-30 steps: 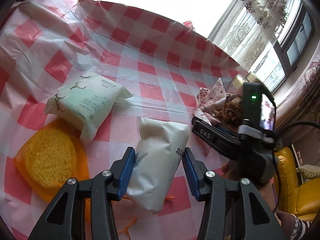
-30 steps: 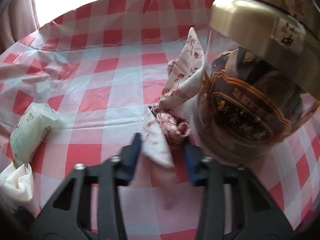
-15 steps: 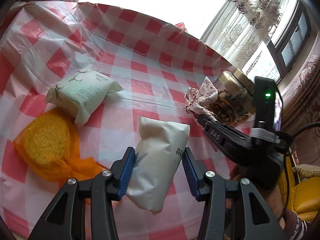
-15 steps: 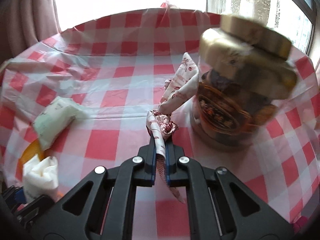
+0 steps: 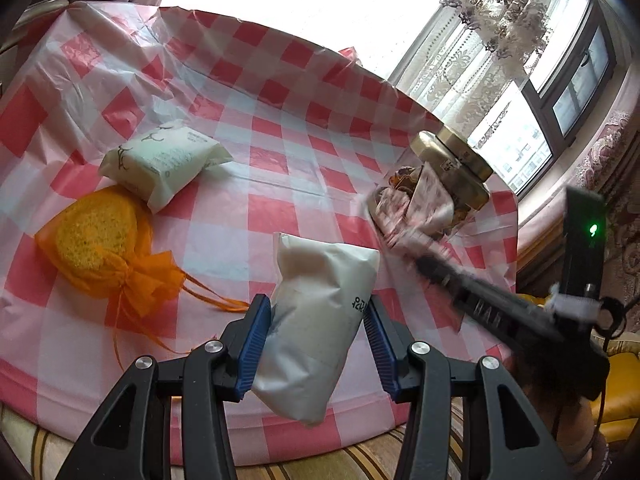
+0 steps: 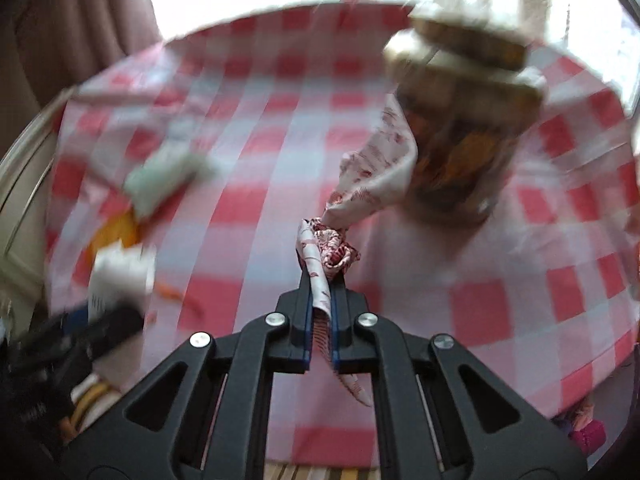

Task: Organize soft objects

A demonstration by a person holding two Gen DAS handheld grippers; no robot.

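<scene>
While raised off the checked tablecloth (image 5: 280, 148), white pouch (image 5: 316, 320) sat pinched between blue pads of left gripper (image 5: 316, 344). Floral cloth (image 6: 372, 184), bunched and blurred, was clamped tight in right gripper (image 6: 321, 320), just before a gold-lidded jar (image 6: 464, 120). Farther left lay pale green packet (image 5: 164, 162) and orange-bagged sponge (image 5: 96, 236).

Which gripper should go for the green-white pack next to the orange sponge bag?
Neither is free. Left gripper is nearer, but it grips the white pouch; right gripper is clamped on the floral cloth by the jar.
</scene>
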